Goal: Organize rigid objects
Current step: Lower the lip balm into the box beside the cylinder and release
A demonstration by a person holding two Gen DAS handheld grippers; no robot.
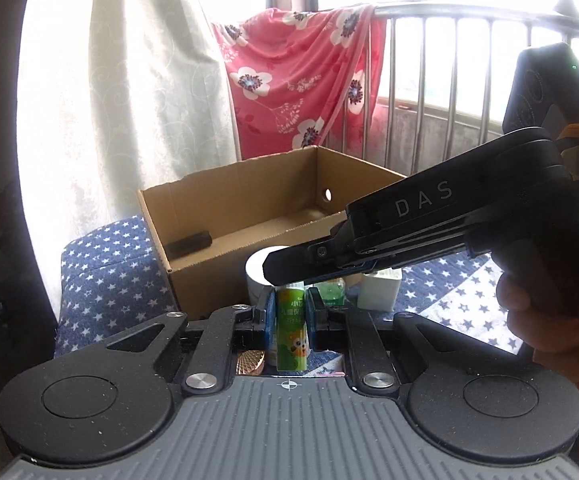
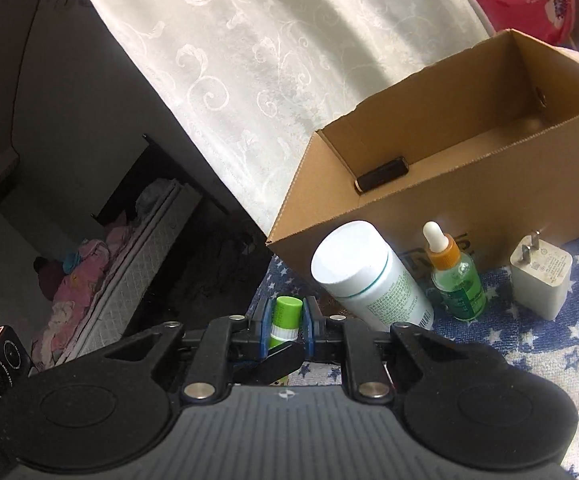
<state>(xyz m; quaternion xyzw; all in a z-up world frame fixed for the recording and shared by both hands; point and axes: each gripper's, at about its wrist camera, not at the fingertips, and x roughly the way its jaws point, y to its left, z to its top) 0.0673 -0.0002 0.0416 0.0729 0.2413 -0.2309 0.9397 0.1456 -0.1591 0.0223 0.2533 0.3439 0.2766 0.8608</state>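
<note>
gripping was recorded on both sides: the left hand-held gripper was seen clamped on the green tube, its blue pads pressed to the tube's two sides, and the right hand-held gripper was seen closed on the tube's green cap end. the tube was thus held between both tools, just in front of the cardboard box. in the left view the right tool's black finger was noted crossing above the tube, with a person's hand wrapped on its handle at the right edge.

the box was observed open-topped on a blue star-printed cloth, with one dark rectangular block lying inside near its left end. outside the box, against its front wall, a white bottle with a teal band, a green dropper bottle with an orange collar and a white plug charger were noted, side by side and apart from each other. a small gold ribbed object was seen under the left tool; its kind could not be told. a white patterned curtain was logged behind the box.
</note>
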